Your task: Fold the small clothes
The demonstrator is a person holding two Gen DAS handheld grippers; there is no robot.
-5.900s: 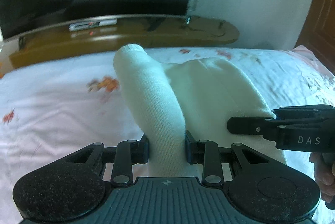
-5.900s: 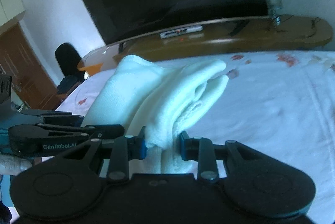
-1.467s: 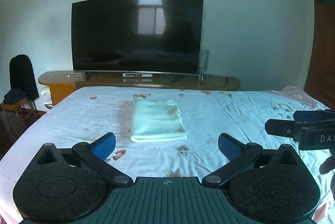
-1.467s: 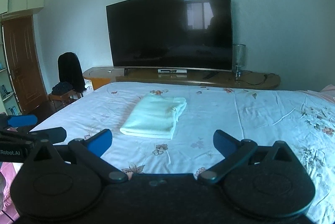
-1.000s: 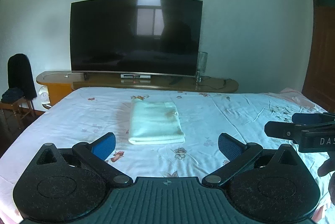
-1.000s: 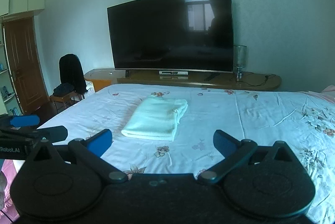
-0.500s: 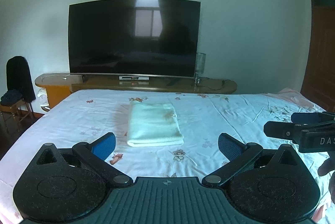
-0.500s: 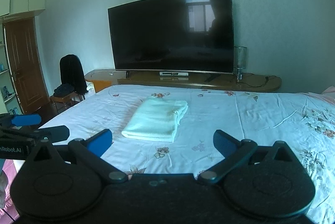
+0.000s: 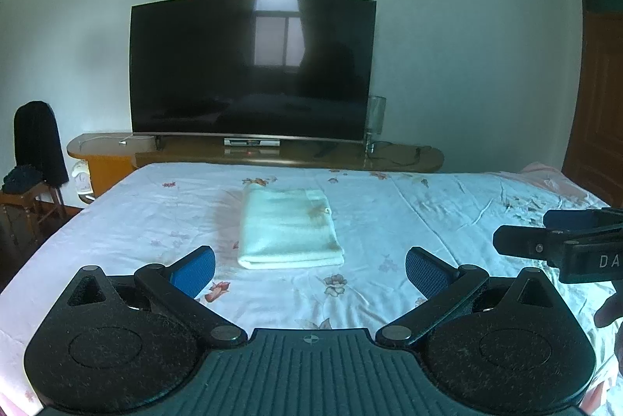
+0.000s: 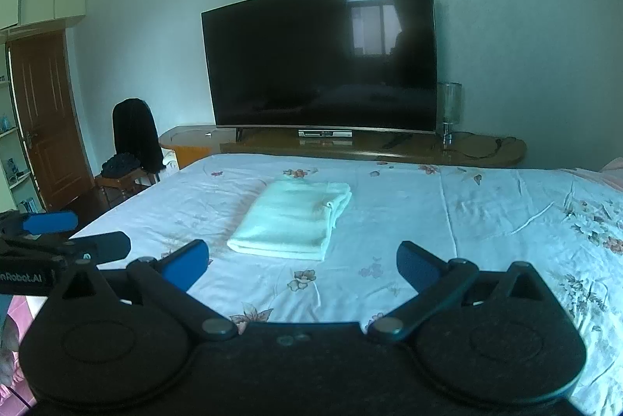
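Centrally in both views, the folded cloth (image 9: 290,227) lies flat on the bed (image 9: 409,221), a neat pale rectangle well beyond either tool. In the left wrist view it sits just above and between the blue pads (image 9: 194,270) of the left gripper (image 9: 310,270), whose jaws are spread wide and hold nothing, touching neither cloth nor sheet. In the right wrist view the cloth (image 10: 292,219) lies above the gap of the right gripper (image 10: 298,266), a little left of centre; those jaws are likewise spread wide and empty. Each tool shows at the edge of the other's frame: the right gripper (image 9: 560,244) at the right edge of the left view, the left gripper (image 10: 58,241) at the lower left of the right view. Behind the bed, a dark TV (image 9: 253,65) fills the upper middle.
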